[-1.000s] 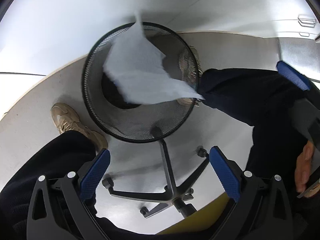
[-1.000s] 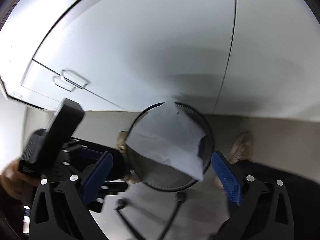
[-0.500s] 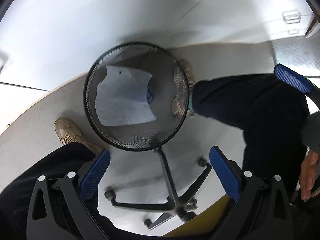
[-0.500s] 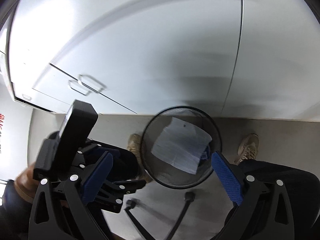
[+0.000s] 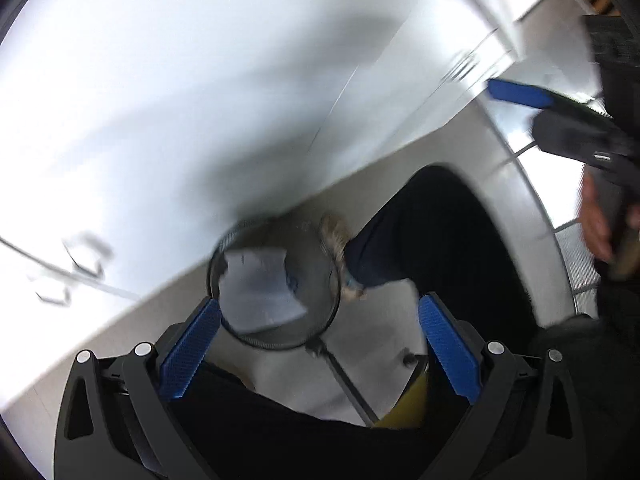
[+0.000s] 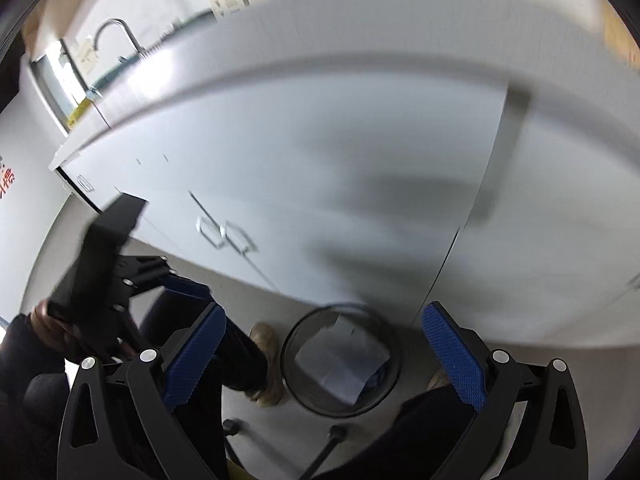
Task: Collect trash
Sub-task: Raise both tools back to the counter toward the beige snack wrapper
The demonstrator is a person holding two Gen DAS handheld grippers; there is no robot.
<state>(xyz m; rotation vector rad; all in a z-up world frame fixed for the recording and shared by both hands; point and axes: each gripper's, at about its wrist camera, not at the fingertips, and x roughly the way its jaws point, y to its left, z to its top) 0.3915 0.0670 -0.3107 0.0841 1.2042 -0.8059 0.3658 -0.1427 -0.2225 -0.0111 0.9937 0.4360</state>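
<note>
A black mesh wastebasket (image 5: 320, 326) stands on the grey floor below both grippers. A white sheet of paper (image 5: 260, 292) lies inside it, with a bit of blue trash beside it. From the right wrist view the same wastebasket (image 6: 390, 394) and paper (image 6: 340, 362) appear between the fingers, far below. My left gripper (image 5: 318, 350) is open and holds nothing. My right gripper (image 6: 324, 354) is open and holds nothing too. Both views are blurred by motion.
White cabinet doors (image 6: 320, 184) with metal handles (image 6: 226, 236) rise behind the basket. The person's dark trouser legs (image 5: 432, 240) and tan shoes (image 5: 340, 256) flank it. A chair base leg (image 5: 348, 384) and a yellow seat edge (image 5: 404, 408) sit close by. A sink tap (image 6: 116, 38) shows up high.
The paper has dropped from over the rim to lie inside the basket. Both grippers have lifted away and tilted upward, so the basket looks smaller and lower.
</note>
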